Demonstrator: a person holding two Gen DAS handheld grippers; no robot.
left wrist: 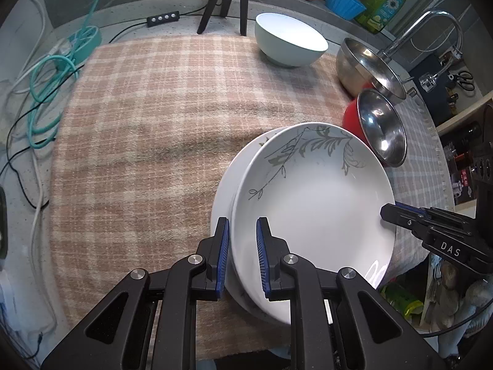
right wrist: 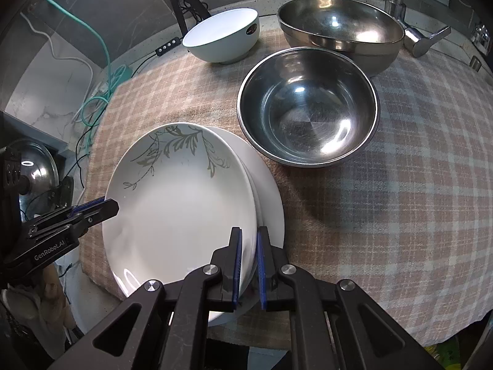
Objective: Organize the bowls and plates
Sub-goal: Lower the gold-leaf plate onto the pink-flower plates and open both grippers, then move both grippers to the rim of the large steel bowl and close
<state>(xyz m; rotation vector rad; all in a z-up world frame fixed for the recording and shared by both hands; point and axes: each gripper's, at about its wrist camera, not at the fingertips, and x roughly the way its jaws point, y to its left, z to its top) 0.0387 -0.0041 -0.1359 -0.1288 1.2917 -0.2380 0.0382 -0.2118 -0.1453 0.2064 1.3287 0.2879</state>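
Observation:
A white plate with a grey leaf pattern point(left wrist: 317, 197) lies on top of a plain white plate point(left wrist: 223, 185) on the checked cloth. My left gripper point(left wrist: 243, 256) is shut on the near left rim of the patterned plate; it shows in the right wrist view point(right wrist: 112, 206) at that plate's left edge. My right gripper point(right wrist: 249, 262) is shut on the right rim of the same plate point(right wrist: 185, 203), above the plain plate point(right wrist: 271, 191); it shows in the left wrist view point(left wrist: 383, 212). The plate looks slightly tilted.
A small steel bowl point(right wrist: 308, 108) sits in a red bowl point(left wrist: 351, 117) behind the plates. A large steel bowl point(right wrist: 342, 27) and a pale white bowl point(right wrist: 222, 35) stand further back. A faucet point(left wrist: 431, 21), cables point(left wrist: 49, 92) and a tripod point(left wrist: 225, 0) border the cloth point(left wrist: 154, 123).

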